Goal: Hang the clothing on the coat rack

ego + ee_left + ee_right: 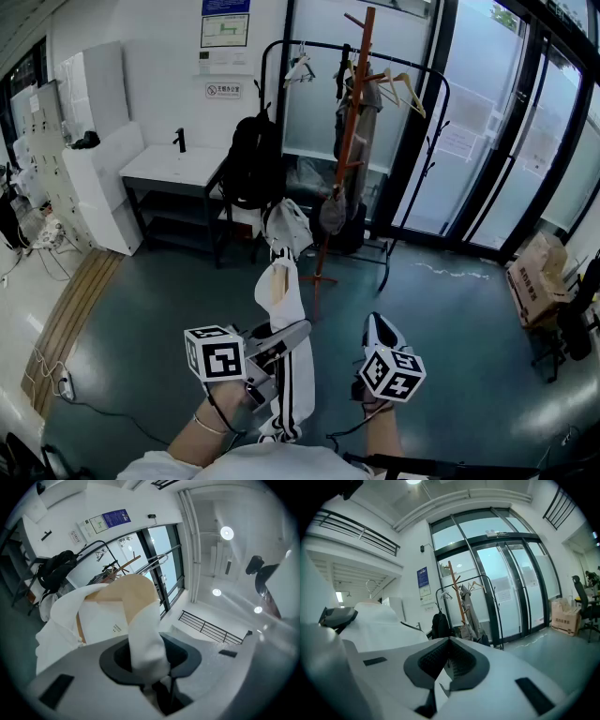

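A white garment (281,292) with a tan collar lining hangs from my left gripper (298,330), which is shut on a fold near its collar. In the left gripper view the white cloth (146,639) runs up between the dark pads of the left gripper (150,657). My right gripper (378,323) is level beside it on the right, with its jaws together and nothing in them; the right gripper (449,644) points at the room. The wooden coat rack (352,141) stands ahead on the grey floor and carries a grey coat (364,122). It also shows in the right gripper view, coat rack (456,592).
A black metal clothes rail (427,141) stands behind the rack, with a black backpack (248,159) and wooden hangers (398,86). A white table (173,171) is at left, glass doors (469,131) behind, a cardboard box (534,277) at right, a power strip (62,384) on the floor.
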Demonstrator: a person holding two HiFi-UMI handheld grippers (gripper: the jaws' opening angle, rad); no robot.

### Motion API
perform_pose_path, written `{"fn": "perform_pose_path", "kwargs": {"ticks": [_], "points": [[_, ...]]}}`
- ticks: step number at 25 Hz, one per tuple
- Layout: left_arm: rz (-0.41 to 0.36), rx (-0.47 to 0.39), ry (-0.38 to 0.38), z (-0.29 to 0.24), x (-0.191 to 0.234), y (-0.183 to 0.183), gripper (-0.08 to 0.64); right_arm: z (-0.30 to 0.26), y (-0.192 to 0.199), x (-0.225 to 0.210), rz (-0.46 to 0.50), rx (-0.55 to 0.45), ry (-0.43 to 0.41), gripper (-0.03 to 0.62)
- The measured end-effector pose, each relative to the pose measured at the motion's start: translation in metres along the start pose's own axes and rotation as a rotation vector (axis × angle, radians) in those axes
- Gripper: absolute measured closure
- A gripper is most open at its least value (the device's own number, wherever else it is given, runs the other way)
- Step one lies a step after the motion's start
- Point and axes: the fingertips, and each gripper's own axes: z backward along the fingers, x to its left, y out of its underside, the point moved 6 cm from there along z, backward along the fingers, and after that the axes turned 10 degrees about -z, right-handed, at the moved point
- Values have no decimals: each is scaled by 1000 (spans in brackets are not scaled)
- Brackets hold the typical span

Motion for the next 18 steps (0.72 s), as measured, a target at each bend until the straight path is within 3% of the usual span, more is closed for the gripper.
{"fn": "perform_pose_path", "kwargs": {"ticks": [9, 18], "points": [[-6, 14, 3, 5, 17, -2, 439, -8, 4, 9, 24, -2, 22, 570], [12, 19, 0, 20, 32, -14, 439, -16, 12, 23, -21, -6, 38, 569]]}}
